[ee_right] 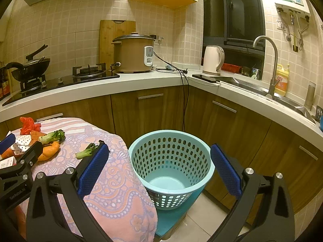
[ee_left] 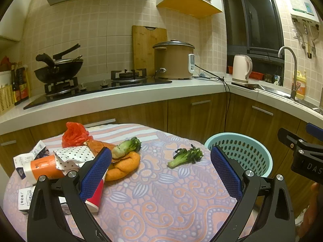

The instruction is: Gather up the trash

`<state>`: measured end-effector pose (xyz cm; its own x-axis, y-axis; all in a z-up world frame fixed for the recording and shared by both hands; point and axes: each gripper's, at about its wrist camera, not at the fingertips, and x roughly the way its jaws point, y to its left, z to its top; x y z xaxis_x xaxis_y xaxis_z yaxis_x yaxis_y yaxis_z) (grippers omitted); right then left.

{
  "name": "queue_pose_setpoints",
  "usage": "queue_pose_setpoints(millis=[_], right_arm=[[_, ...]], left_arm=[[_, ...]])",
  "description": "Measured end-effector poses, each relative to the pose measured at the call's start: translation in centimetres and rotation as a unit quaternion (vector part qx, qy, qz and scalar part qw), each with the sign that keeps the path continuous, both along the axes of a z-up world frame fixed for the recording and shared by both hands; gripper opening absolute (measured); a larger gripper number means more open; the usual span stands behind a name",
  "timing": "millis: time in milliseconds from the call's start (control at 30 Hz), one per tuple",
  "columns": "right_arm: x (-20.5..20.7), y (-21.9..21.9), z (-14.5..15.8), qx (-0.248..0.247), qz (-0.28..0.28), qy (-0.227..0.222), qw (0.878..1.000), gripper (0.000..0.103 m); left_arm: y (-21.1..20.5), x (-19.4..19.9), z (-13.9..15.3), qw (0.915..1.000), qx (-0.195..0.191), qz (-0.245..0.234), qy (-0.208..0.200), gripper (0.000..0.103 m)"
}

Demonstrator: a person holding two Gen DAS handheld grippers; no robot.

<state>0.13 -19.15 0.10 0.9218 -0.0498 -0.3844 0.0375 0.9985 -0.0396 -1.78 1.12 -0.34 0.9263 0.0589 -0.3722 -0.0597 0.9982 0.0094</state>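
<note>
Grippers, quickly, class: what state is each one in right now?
Left gripper: open, holding nothing.
Right gripper: open, holding nothing, facing the basket.

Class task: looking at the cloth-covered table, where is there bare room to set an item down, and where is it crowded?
Free: the patterned cloth nearest the camera, and the strip between the lone vegetable scrap and the orange peel. Crowded: the left end, heaped with red bag, cartons and wrappers.

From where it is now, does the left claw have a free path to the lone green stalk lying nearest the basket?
Probably yes. The left claw is open, holds nothing, and the vegetable stalk lies alone on the patterned cloth ahead between its fingers, apart from the trash pile.
</note>
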Motion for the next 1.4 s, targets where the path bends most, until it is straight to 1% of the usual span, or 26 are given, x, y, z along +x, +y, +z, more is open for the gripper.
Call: queue_pose_setpoints(millis=[1133,1233,1400], right_arm=[[0.1,-0.3,-0.1,0.009,0.002,0.003,1.0,0.095],[-0.1,-0.4,0.1,0.01,0.003,-0.001,1.0,0.095],[-0.5,0.4,0.6,0.005,0.013,-0.009,1.0,0.094]], left_arm=[[0.0,0.0,-0.1,1.0,0.001,0.001,0.001,0.095],[0.1,0.1,-0.2,1.0,0.003,0.004,0.002,0.095],[1.0,0.0,-0.1,0.9998,-0.006,0.02,0.004,0.095]])
